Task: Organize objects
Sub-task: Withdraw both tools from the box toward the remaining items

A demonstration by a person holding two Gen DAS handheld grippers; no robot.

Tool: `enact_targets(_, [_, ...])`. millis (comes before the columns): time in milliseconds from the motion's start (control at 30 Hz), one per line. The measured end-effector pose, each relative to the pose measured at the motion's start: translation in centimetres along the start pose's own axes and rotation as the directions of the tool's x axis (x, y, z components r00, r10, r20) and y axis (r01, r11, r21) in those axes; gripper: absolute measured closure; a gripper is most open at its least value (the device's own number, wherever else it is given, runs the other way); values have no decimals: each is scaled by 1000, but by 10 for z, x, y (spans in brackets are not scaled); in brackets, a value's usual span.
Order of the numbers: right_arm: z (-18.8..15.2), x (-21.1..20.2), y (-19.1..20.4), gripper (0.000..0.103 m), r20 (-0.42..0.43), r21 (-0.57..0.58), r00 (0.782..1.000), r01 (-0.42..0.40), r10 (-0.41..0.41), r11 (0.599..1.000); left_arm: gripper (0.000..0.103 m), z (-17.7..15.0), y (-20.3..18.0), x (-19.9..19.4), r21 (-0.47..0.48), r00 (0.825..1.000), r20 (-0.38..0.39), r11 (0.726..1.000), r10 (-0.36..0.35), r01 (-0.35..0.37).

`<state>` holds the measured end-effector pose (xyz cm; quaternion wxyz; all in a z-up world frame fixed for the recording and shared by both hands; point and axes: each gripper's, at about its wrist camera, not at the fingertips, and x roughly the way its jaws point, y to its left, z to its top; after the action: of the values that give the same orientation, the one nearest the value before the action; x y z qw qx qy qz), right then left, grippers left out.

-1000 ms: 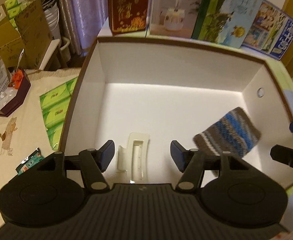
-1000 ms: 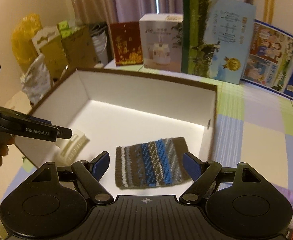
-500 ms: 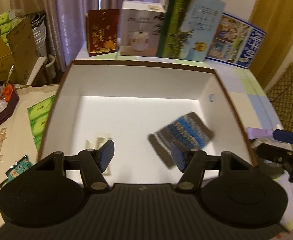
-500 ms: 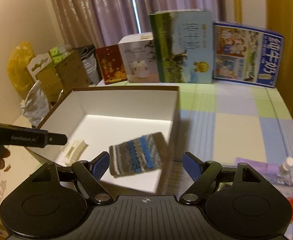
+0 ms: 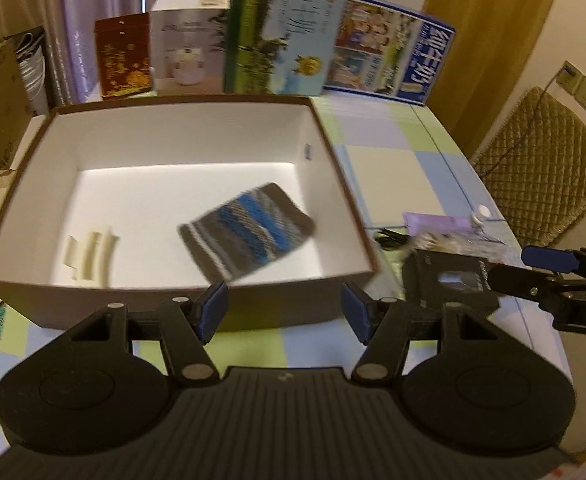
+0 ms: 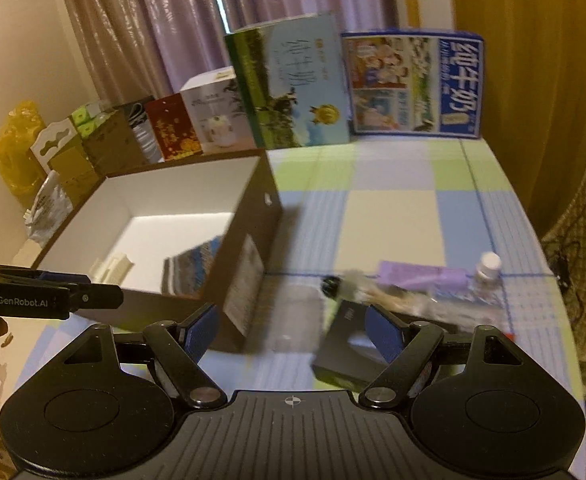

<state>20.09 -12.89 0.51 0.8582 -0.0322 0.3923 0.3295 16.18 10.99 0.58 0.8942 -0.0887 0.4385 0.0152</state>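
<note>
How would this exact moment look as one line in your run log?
left gripper: open, empty | right gripper: open, empty | storage box: holds knitted pouch, cream clip | table: black box, purple pack

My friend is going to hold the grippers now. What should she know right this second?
Left hand-held gripper: open, empty, in front of the box.
Right hand-held gripper: open, empty, over the table by the small black box.
Done: knitted pouch and cream hair clip lie inside the box.
Left: the small black box, purple packet, little bottle and a blurry clear-wrapped item beside them are on the checked tablecloth, outside the box.
</note>
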Motion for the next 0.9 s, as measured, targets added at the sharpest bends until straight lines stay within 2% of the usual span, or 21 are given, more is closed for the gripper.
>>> enact_targets(367, [-12,-25,-51,25,-12,16,1000,9,-8,1000,45,-18,-58,9,8,1000,-27,1000,-16,17])
enact_targets(667, [-23,-38,-102,26,-25,70,997,78,-76,994,45,-24,-106,29,55,997,-43,996,-72,74])
enact_targets(767, [-29,-41,-122,34,-34,105,994,106,-103,989,45,-23,-122,40,90,993,-50,990,-105,109])
enact_targets(900, [-37,-40,-150,53,-61,168,986,165,-157,972,45,-19,-141,62,135,987,-58,979,-147,153])
